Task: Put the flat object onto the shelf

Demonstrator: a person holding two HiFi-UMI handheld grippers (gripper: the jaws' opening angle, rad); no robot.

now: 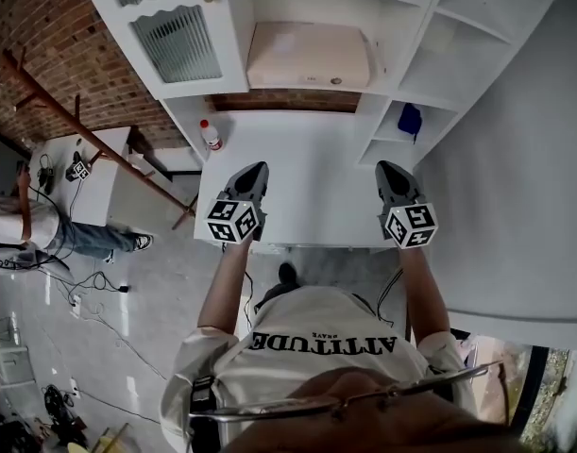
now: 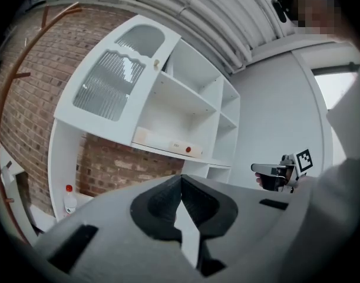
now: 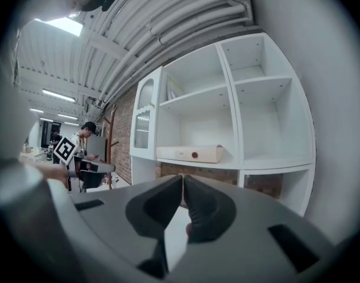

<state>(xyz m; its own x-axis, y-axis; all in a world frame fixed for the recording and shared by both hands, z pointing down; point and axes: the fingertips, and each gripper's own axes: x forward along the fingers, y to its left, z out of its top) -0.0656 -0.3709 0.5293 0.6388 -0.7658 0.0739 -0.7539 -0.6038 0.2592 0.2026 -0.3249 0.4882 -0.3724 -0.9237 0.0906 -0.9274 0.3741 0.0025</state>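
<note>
The flat box (image 1: 307,55) lies on the shelf (image 1: 297,91) of the white unit, in the wide middle bay right above the brick-backed gap, its long side facing out. Both grippers hover level over the white worktop (image 1: 316,182), well apart from each other and pointing at the unit. Left gripper (image 1: 255,170): jaws pressed together, nothing between them. Right gripper (image 1: 390,168): same story, jaws closed tip to tip and empty. Off to the left of the worktop, against the unit's side, stands a small bottle (image 1: 211,135) with a red cap. Over in a right-hand compartment sits a blue object (image 1: 410,119), too small to identify.
</note>
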